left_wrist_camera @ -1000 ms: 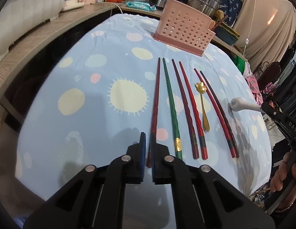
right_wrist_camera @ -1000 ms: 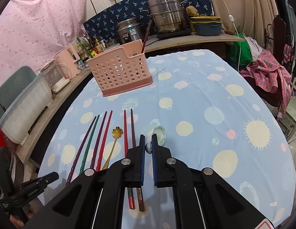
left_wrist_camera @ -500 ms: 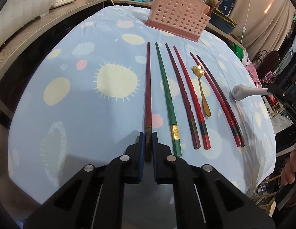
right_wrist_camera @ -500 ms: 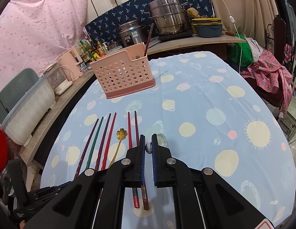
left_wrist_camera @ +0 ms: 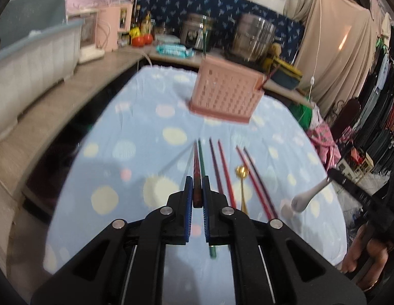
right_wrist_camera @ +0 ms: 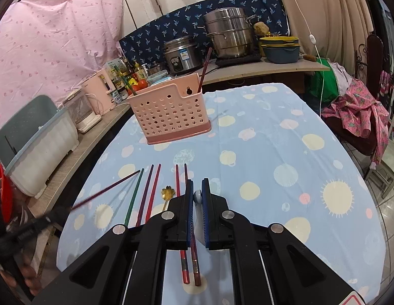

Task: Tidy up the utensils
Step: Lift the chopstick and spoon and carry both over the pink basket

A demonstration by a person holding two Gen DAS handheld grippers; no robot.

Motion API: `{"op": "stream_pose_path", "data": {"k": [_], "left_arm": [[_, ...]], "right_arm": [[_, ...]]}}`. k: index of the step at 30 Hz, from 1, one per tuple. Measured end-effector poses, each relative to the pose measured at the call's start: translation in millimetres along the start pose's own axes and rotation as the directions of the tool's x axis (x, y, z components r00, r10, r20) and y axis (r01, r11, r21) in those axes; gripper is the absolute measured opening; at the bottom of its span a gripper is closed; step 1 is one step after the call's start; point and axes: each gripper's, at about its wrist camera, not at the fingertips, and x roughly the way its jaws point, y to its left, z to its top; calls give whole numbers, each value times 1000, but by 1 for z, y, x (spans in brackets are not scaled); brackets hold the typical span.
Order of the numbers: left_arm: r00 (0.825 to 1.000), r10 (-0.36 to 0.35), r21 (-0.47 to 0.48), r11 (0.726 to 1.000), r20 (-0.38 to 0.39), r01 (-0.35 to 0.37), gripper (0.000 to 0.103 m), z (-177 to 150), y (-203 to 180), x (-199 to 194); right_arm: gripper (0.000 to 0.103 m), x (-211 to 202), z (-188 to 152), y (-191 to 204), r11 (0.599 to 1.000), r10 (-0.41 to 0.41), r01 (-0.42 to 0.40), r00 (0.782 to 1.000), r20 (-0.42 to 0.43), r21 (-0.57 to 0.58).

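My left gripper (left_wrist_camera: 196, 180) is shut on the thick end of a dark red chopstick (left_wrist_camera: 196, 162), which hangs above the cloth with its tip forward. In the right wrist view that chopstick (right_wrist_camera: 107, 189) slants up at the left. My right gripper (right_wrist_camera: 197, 181) is shut on a white ceramic spoon (right_wrist_camera: 197, 196), also visible as the white spoon (left_wrist_camera: 307, 198) at the right. On the table lie a green chopstick (left_wrist_camera: 202, 160), two pairs of red chopsticks (left_wrist_camera: 222, 170) and a gold spoon (left_wrist_camera: 242, 174). The pink basket (left_wrist_camera: 226, 94) stands beyond them, with a chopstick (right_wrist_camera: 205, 68) upright inside.
A counter behind the table carries a steel pot (right_wrist_camera: 228, 34), a rice cooker (right_wrist_camera: 180, 54) and bottles. A white and blue bin (right_wrist_camera: 41, 147) stands on the left counter. Clothes (right_wrist_camera: 359, 106) hang over a chair at the right. A hand (left_wrist_camera: 362, 249) grips the right tool.
The left gripper closed on the dark red chopstick and lifted it off the cloth. The right gripper kept still with the white spoon.
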Motion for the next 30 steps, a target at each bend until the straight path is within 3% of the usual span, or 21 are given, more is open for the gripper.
{"op": "stream_pose_path", "data": {"k": [9,18,30], "left_arm": [[983,-24,29,999,180,19,7,83,-17,-24],[963,-30,52,998,269,17,7,142,-33,-28],[908,-77,78,996,411,49,7,234,-62,-36]], "right_arm": [[6,3,26,6,1000,19,-18,1000,25,-20],[6,12,56,12,998,65,-64,997,33,-23],[6,40,166,33,984,181,-179,978,104,-28]]}}
